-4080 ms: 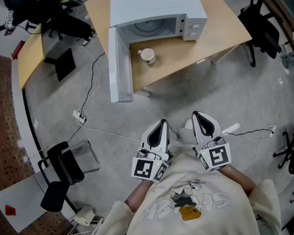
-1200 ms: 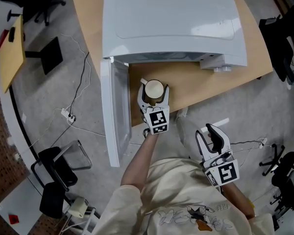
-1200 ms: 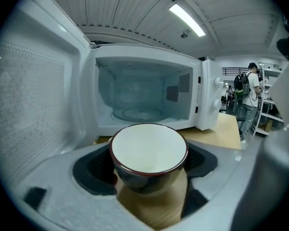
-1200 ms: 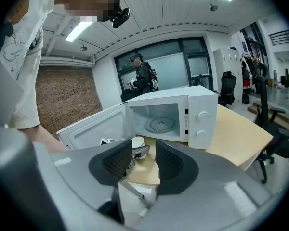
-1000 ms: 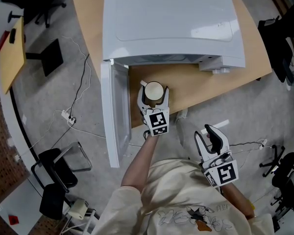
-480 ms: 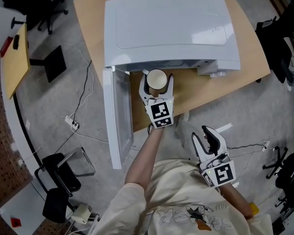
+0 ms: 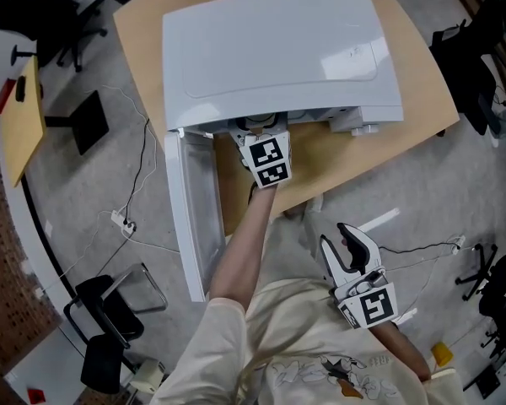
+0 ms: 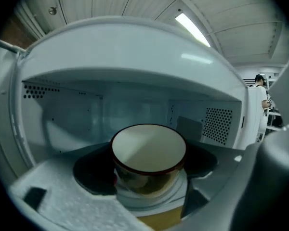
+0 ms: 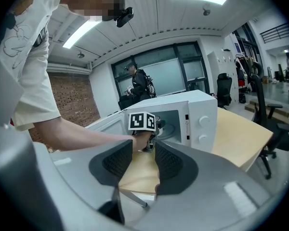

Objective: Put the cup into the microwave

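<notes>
The white microwave [image 7: 270, 49] stands on the wooden table [image 7: 354, 154], its door [image 7: 190, 209] swung open to the left. A cream cup [image 8: 148, 150] with a dark rim is gripped upright by my left gripper [image 8: 147, 172], which is shut on it. Cup and jaws are in the mouth of the white cavity, above the glass turntable. From the head view only that gripper's marker cube [image 7: 267, 160] shows; the microwave's top hides its jaws. My right gripper [image 7: 344, 245] is open and empty, low by my body, pointing at the microwave [image 9: 197, 114].
Office chairs [image 7: 110, 310] and cables with a power strip [image 7: 118, 219] lie on the floor to the left. A second wooden table [image 7: 21, 116] is at the far left. Another dark chair [image 7: 468, 49] stands beyond the table's right edge.
My left gripper has lifted the cup off the table in front of the microwave and carried it forward into the opening. The right gripper has barely moved.
</notes>
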### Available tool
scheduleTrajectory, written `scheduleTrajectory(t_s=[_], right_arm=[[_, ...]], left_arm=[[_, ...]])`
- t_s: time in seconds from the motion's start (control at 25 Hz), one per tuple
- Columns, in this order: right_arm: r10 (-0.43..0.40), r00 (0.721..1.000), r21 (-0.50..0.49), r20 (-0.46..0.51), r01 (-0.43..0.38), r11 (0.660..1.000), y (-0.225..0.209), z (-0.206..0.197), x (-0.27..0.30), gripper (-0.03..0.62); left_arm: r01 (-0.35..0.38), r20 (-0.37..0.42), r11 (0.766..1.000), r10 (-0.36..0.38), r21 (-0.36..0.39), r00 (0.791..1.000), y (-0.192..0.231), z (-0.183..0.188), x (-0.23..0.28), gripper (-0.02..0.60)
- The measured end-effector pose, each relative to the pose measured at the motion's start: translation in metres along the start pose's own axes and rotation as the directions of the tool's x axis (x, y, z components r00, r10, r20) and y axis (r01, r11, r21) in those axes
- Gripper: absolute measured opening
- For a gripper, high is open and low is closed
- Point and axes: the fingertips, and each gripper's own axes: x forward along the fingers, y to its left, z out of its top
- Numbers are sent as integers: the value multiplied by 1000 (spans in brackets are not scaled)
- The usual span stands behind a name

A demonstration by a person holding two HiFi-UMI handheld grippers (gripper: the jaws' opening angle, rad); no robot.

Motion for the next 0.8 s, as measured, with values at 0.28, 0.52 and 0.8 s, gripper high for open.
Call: scheduleTrajectory(t_s=[0.28, 0.52, 0.8], right_arm=[[-42, 999, 17, -2, 42, 999, -12, 0, -5, 155], [-55, 998, 16, 5, 55, 998, -17, 2, -7, 155], [-55, 998, 15, 7, 55, 998, -18, 2, -11, 155]], left_arm=[[-13, -34, 1000, 13, 22, 999, 3, -6, 29, 397], [-4, -45, 999, 6, 45, 999, -2, -13, 35, 399], [10, -48, 999, -8, 44, 999, -3, -14, 34, 411]])
